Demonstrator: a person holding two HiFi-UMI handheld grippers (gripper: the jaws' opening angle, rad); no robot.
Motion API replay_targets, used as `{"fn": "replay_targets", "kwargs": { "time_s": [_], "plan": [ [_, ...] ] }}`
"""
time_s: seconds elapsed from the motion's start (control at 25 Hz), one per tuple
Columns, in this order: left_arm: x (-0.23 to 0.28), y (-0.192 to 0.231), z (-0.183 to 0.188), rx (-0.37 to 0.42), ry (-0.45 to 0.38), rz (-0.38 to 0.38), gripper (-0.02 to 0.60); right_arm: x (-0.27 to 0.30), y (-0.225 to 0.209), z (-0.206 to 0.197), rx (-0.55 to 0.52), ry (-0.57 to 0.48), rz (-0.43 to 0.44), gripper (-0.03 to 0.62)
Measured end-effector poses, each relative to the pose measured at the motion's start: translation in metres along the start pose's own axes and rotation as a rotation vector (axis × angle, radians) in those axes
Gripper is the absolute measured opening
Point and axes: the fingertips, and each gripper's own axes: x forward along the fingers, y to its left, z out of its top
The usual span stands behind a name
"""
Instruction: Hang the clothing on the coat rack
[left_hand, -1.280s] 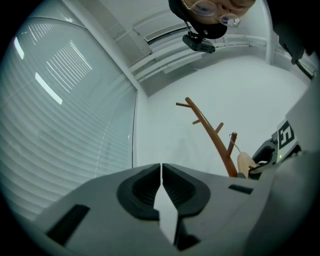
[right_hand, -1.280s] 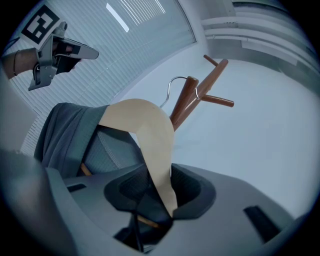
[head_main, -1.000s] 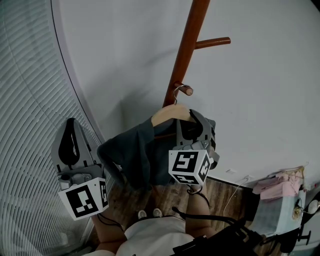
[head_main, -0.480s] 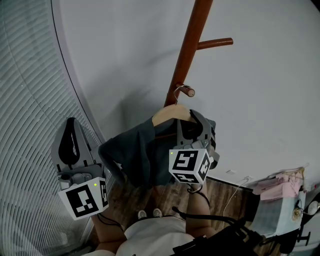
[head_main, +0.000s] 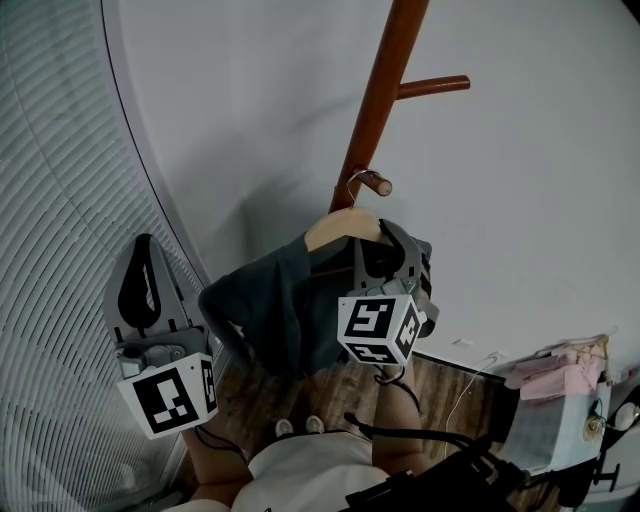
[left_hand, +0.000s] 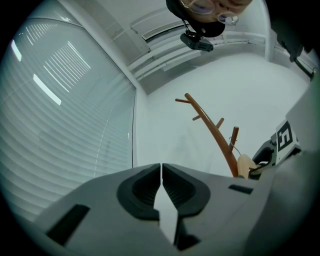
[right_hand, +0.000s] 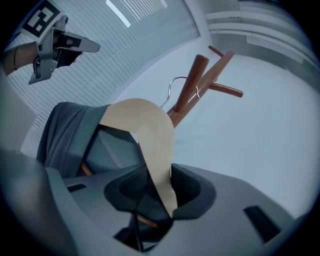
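Observation:
A brown wooden coat rack (head_main: 388, 95) rises against the white wall, with a short peg (head_main: 374, 182) low on it. A pale wooden hanger (head_main: 338, 228) carries a grey garment (head_main: 265, 305). Its wire hook (head_main: 351, 186) is at that short peg; I cannot tell whether it rests on it. My right gripper (head_main: 385, 248) is shut on the hanger's arm (right_hand: 156, 145), its jaws pinching the wood, with the garment (right_hand: 70, 135) draped to the left. My left gripper (head_main: 142, 262) is held apart at the left, shut with nothing in it (left_hand: 161, 169).
Ribbed blinds (head_main: 50, 250) fill the left side. A longer peg (head_main: 432, 87) sticks out higher on the rack. A box with pink cloth (head_main: 560, 385) and cables (head_main: 470, 385) lie on the wooden floor at the lower right. The person's shoes (head_main: 300, 427) are below the garment.
Hardly anything: the right gripper and hanger have shifted very slightly by the short peg. The left gripper stays where it was.

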Motion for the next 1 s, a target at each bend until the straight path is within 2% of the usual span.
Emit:
{"fn": "replay_targets", "kwargs": {
  "time_s": [1.0],
  "plan": [
    [0.007,-0.002,-0.010,0.011,0.023,0.001,0.025,0.013,0.005,-0.011,0.003,0.037,0.016,0.149]
  ]
}}
